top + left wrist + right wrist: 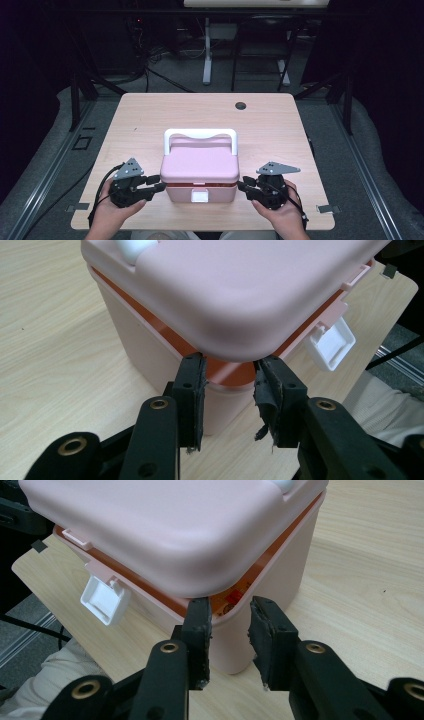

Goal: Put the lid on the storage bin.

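A pink lidded box (200, 167) with a white handle (200, 134) stands near the table's front edge, its white latch (200, 195) hanging open at the front. The lid (235, 285) sits slightly above the base, so an orange rim (227, 375) shows between them. My left gripper (161, 182) is at the box's front left corner, jaws apart, tips just under the lid's edge (230, 365). My right gripper (241, 186) mirrors it at the front right corner; its jaws (229, 605) straddle the corner below the lid (165, 525). Neither pair clamps anything.
The light wooden table (270, 125) has a round cable hole (241, 105) at the back. The box stands close to the front edge, with a person's lap just beyond it (60, 680). Dark floor, frame rails and another desk's legs surround the table.
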A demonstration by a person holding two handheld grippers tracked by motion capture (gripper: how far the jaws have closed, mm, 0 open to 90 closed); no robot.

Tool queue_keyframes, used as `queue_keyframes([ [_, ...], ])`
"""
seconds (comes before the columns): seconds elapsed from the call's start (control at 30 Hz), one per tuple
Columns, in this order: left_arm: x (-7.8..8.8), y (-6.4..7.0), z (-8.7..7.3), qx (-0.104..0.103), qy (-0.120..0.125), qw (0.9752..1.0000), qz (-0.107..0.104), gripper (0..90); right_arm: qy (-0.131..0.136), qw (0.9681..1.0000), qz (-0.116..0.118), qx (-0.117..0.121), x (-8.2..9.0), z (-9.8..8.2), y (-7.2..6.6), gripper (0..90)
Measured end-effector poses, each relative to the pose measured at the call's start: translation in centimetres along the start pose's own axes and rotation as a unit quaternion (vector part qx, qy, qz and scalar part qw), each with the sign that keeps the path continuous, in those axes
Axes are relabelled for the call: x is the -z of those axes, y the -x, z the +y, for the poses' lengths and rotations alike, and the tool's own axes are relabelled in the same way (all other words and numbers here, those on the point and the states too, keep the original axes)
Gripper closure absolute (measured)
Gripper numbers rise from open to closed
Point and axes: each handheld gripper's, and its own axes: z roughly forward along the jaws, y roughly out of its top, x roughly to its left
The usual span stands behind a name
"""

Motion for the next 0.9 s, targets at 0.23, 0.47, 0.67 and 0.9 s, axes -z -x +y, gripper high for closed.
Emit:
queue_keyframes([
  [0.23,0.2,0.2,-0.3,0.0,0.001,1.0,-0.002,64.3,0.002,1.0,0.001,-0.004,0.3,-0.3,0.0,68.8],
  [0.47,0.2,0.2,-0.4,0.001,-0.002,1.0,-0.001,64.3,0.003,1.0,0.002,-0.005,0.4,-0.4,0.0,68.7],
  [0.67,0.5,0.3,-0.4,0.003,-0.002,1.0,0.0,64.1,0.005,1.0,0.003,-0.006,0.4,-0.3,0.0,68.7],
  [0.9,1.0,0.2,-0.4,0.006,0.013,0.9999,-0.002,64.2,0.007,0.9999,0.003,-0.007,0.5,-0.3,-0.1,68.6],
])
